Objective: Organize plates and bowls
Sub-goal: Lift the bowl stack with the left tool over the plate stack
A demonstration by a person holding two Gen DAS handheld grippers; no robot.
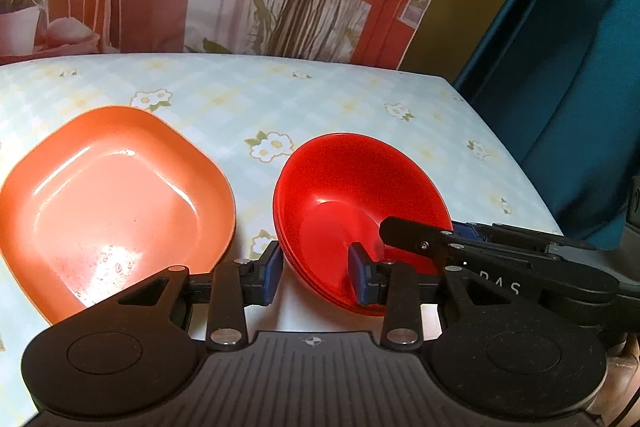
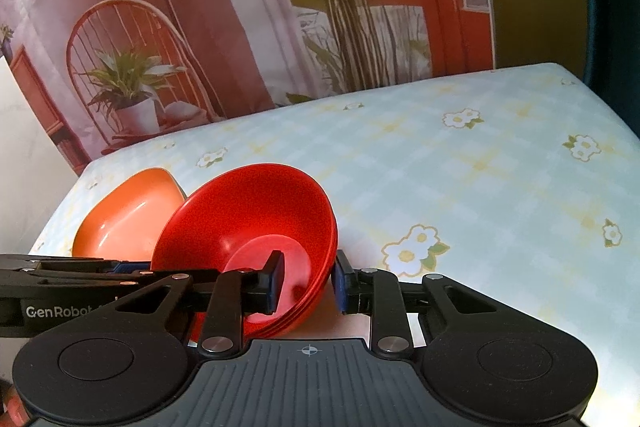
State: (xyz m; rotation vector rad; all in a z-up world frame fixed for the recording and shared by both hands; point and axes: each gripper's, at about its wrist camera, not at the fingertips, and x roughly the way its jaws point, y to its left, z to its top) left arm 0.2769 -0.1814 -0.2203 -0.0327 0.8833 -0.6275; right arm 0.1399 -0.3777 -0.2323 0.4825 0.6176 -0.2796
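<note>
A stack of red bowls [image 1: 360,195] sits on the flowered tablecloth, beside an orange square plate [image 1: 116,203] on its left. My left gripper [image 1: 316,273] straddles the near left rim of the bowls, one pad outside and one inside, with a gap either side. My right gripper [image 2: 308,283] straddles the bowls' [image 2: 256,215] right rim the same way, jaws apart. The orange plate [image 2: 128,215] shows behind the bowls in the right wrist view. The right gripper's arm [image 1: 500,251] reaches in from the right in the left wrist view.
The table [image 2: 460,167] stretches back to a printed backdrop with plants and a chair. A blue curtain [image 1: 568,67] hangs past the table's right edge. The table's near edge lies just under both grippers.
</note>
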